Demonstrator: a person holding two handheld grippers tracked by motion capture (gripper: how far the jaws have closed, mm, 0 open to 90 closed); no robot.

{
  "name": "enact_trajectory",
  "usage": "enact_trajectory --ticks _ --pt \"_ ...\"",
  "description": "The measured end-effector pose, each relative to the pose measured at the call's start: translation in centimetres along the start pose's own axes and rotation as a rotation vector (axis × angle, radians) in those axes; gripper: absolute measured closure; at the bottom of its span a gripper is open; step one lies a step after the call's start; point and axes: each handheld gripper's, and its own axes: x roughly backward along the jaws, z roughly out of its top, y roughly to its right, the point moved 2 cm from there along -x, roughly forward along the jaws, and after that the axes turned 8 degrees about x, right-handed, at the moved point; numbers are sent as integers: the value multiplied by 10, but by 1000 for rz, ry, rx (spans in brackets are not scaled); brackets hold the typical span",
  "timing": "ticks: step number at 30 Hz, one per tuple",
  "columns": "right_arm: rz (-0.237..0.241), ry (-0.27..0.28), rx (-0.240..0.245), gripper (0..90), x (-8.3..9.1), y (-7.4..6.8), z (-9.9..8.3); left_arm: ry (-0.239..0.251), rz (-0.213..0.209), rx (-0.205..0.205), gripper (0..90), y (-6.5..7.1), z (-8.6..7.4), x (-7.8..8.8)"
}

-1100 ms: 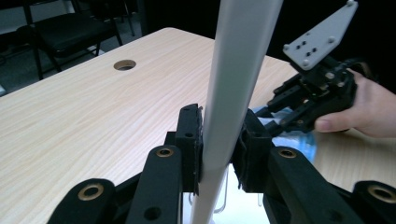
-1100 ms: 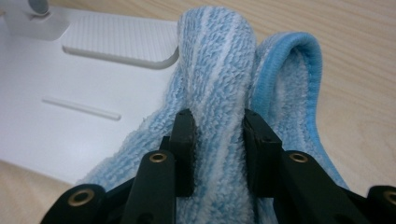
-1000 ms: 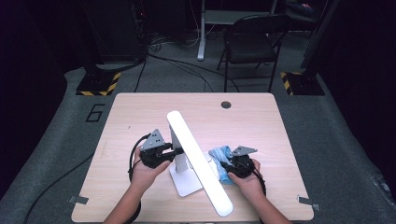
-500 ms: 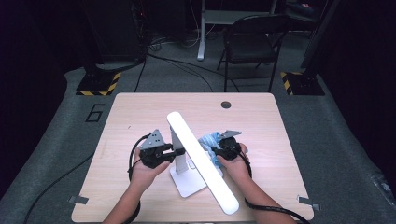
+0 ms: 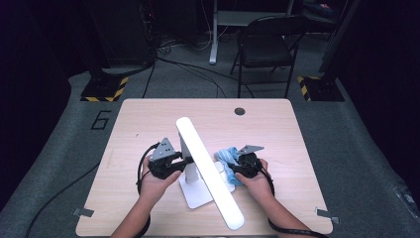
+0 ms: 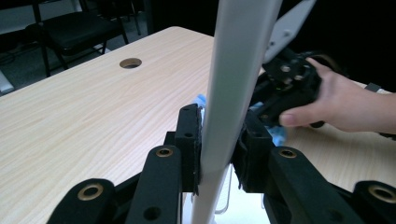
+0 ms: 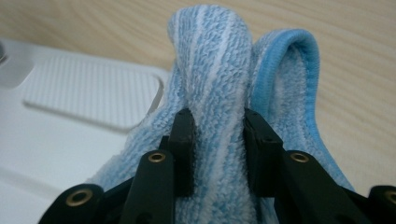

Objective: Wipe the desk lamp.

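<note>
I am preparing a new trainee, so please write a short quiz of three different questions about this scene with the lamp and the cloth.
1. True or false: the left hand-held gripper is shut on the upright post of the white desk lamp.
2. What does the right hand-held gripper hold? A) a sponge B) a blue and white striped cloth C) a cable
3. Fill in: the cloth lies beside the lamp's white ____ on the wooden table.

Key: 1. True; its pads press on the post from both sides. 2. B; the cloth is pinched between the pads. 3. base.
</note>
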Motion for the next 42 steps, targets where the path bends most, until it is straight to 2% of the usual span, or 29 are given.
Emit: enact_trajectory --ticks 7,11,13,15,19,20,22,26,28,29,34,37,39,42 --pt "55 -5 16 674 33 -11 -29 2 1 3 733 -1 0 0" --pt "31 16 22 674 45 -13 -40 1 1 2 737 -1 0 0" --pt "22 33 11 674 51 -12 -45 0 1 2 738 0 0 -1" --pt "4 61 -33 674 57 -11 -47 -1 3 9 739 2 0 -3" --pt "-22 146 -61 670 70 -11 -40 2 16 8 743 4 1 -6" --pt "-13 160 -49 670 70 -14 -39 5 18 14 743 4 1 -7" --pt "5 154 -35 666 69 -22 -37 3 23 19 742 5 1 -7" --pt "32 105 10 655 58 -35 -36 3 31 29 742 6 2 -9" --pt "37 108 31 651 56 -39 -35 10 46 34 743 7 3 -12" --pt "41 107 23 650 56 -43 -33 10 53 33 744 8 4 -14" --pt "69 118 45 648 55 -51 -30 7 60 42 740 14 6 -22" --pt "62 97 63 649 50 -52 -31 1 32 57 734 15 6 -21" --pt "65 90 50 651 49 -51 -32 -1 10 65 729 15 6 -21" --pt "57 92 60 654 46 -48 -33 -23 -38 59 709 13 6 -19"
